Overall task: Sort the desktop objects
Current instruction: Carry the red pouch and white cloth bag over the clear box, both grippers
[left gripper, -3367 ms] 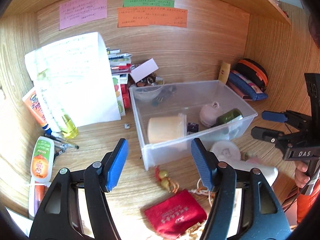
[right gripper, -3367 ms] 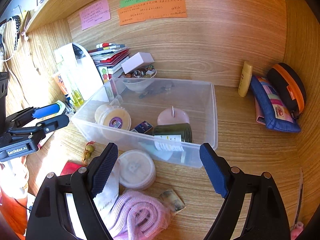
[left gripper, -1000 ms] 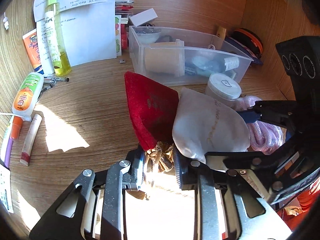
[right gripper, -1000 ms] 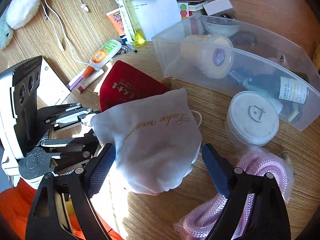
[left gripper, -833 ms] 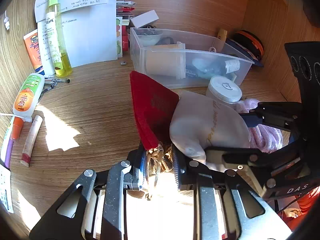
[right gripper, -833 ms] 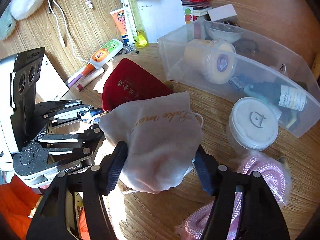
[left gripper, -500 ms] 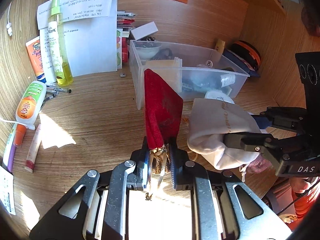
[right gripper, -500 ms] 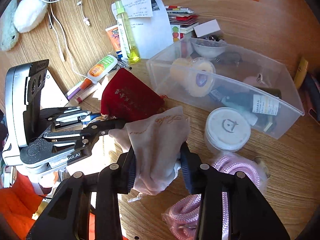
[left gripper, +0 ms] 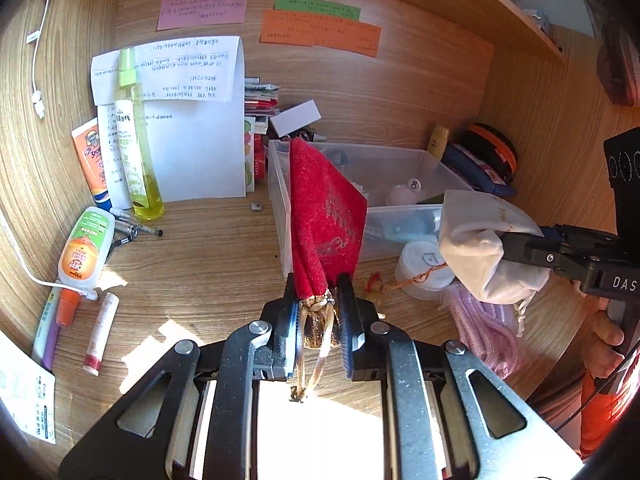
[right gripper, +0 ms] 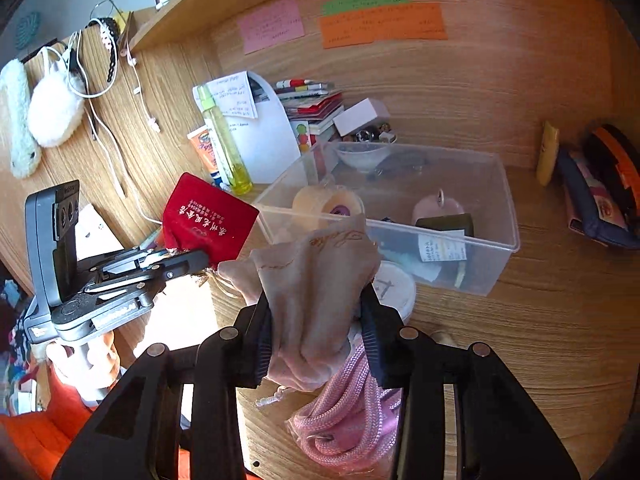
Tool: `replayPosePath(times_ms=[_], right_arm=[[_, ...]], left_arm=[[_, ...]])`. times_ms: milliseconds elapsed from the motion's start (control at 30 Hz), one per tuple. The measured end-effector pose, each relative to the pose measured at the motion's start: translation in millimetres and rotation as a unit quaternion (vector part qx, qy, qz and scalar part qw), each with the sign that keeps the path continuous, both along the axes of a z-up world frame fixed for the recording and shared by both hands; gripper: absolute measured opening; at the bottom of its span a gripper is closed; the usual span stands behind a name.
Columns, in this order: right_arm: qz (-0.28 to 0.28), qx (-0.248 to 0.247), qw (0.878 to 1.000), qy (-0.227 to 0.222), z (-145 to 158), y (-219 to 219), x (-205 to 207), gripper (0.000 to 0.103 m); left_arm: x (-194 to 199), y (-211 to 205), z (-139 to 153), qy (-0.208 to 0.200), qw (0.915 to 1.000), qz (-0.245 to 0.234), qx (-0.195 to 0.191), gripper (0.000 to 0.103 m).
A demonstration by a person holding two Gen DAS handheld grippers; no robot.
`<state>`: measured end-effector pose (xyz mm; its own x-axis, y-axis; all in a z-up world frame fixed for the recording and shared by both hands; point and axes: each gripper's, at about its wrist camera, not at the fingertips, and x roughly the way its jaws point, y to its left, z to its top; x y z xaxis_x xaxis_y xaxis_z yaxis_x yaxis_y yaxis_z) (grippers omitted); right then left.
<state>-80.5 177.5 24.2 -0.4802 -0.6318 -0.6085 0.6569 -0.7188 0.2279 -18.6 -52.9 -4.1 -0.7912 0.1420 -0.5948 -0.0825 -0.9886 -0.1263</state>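
My left gripper (left gripper: 318,292) is shut on the gathered neck of a red velvet pouch (left gripper: 326,216), held upright above the desk; it also shows in the right wrist view (right gripper: 208,216). My right gripper (right gripper: 316,304) is shut on a white drawstring pouch (right gripper: 316,280), lifted off the desk; in the left wrist view the white pouch (left gripper: 480,248) hangs at the right. A clear plastic bin (right gripper: 496,208) with a tape roll, a bottle and small items stands just behind both pouches.
A white round jar (right gripper: 394,286) and a pink rope bundle (right gripper: 344,412) lie in front of the bin. A yellow spray bottle (left gripper: 134,140), tubes and pens (left gripper: 82,248) lie left. Pouches and cases (right gripper: 600,196) sit at the right wall. Books and papers stand behind.
Both grippers have risen and pulled back with their pouches. The red pouch and the white pouch now hang clear of the desk and apart from each other.
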Motion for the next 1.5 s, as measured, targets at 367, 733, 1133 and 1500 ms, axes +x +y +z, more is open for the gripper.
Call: replayPosePath(times_ms=[367, 733, 1133, 1500], right_arm=[[-0.032, -0.036, 0.999, 0.009, 17, 18, -16, 0.035], [-0.058, -0.047, 0.997, 0.019, 26, 26, -40, 0.035], [-0.078, -0.045, 0.996, 0.01, 23, 22, -71, 0.035], [-0.073, -0.034, 0.997, 0.0, 17, 7, -91, 0.035]], left_arm=[[-13, 12, 14, 0.022, 0.9996, -0.015, 0.003, 0.016], [-38, 23, 28, 0.033, 0.999, -0.03, 0.006, 0.016], [-76, 41, 35, 0.029, 0.9984, -0.049, 0.007, 0.016], [-105, 41, 30, 0.018, 0.9984, -0.054, 0.002, 0.016]])
